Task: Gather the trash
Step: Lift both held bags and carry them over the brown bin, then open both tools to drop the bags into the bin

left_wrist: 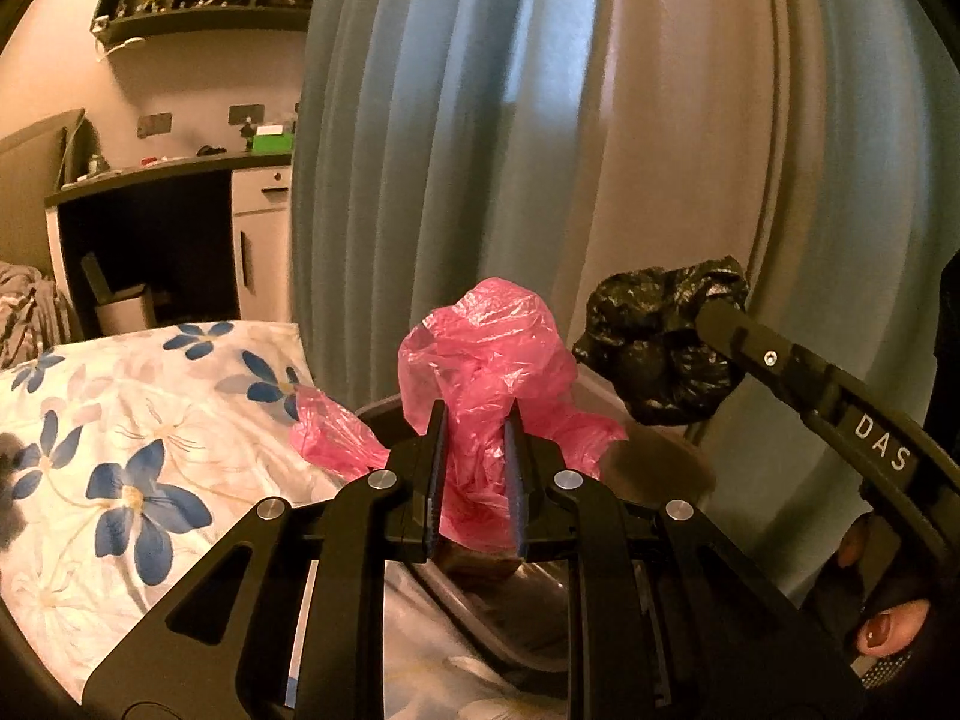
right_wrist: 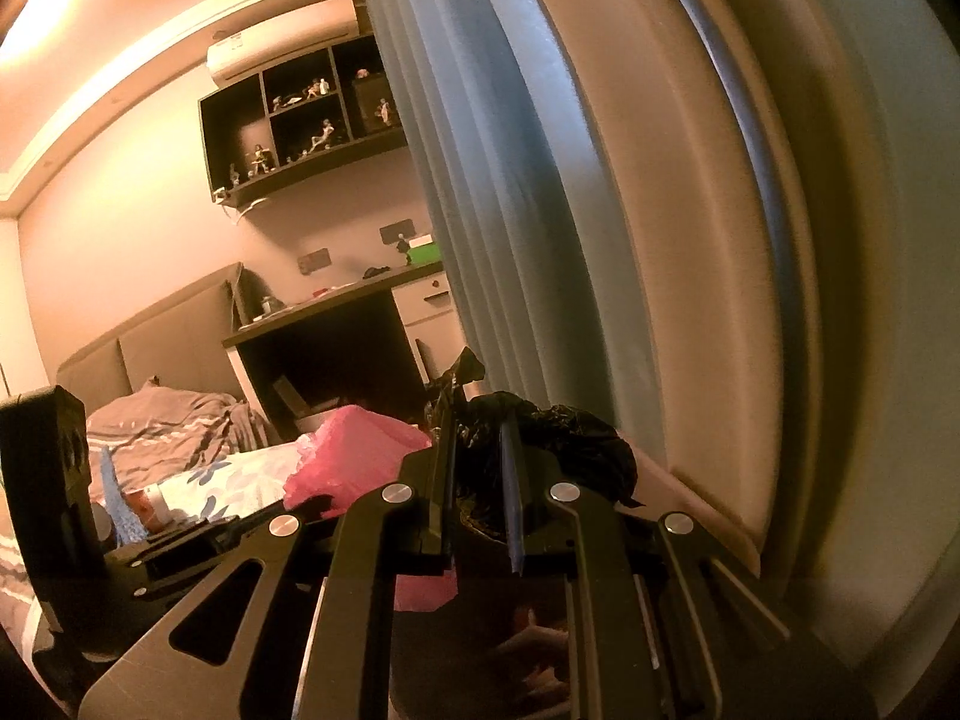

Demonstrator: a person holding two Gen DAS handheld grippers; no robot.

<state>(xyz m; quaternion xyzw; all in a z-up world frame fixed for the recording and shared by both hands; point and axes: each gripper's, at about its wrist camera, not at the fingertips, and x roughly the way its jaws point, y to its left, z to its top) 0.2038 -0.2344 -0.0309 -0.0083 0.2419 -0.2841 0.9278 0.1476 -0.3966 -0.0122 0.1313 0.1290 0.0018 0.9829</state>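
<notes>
My left gripper is shut on a crumpled pink plastic bag and holds it up over a dark round bin below it. The pink bag also shows in the right wrist view. My right gripper is shut on a crumpled black plastic bag. In the left wrist view the black bag hangs to the right of the pink one, at the tip of my right gripper's finger. Both bags are in the air, apart from each other.
A bed with a floral sheet lies to the left. Blue-grey curtains and a padded wall panel stand close ahead. A desk with a small bin under it is at the far left.
</notes>
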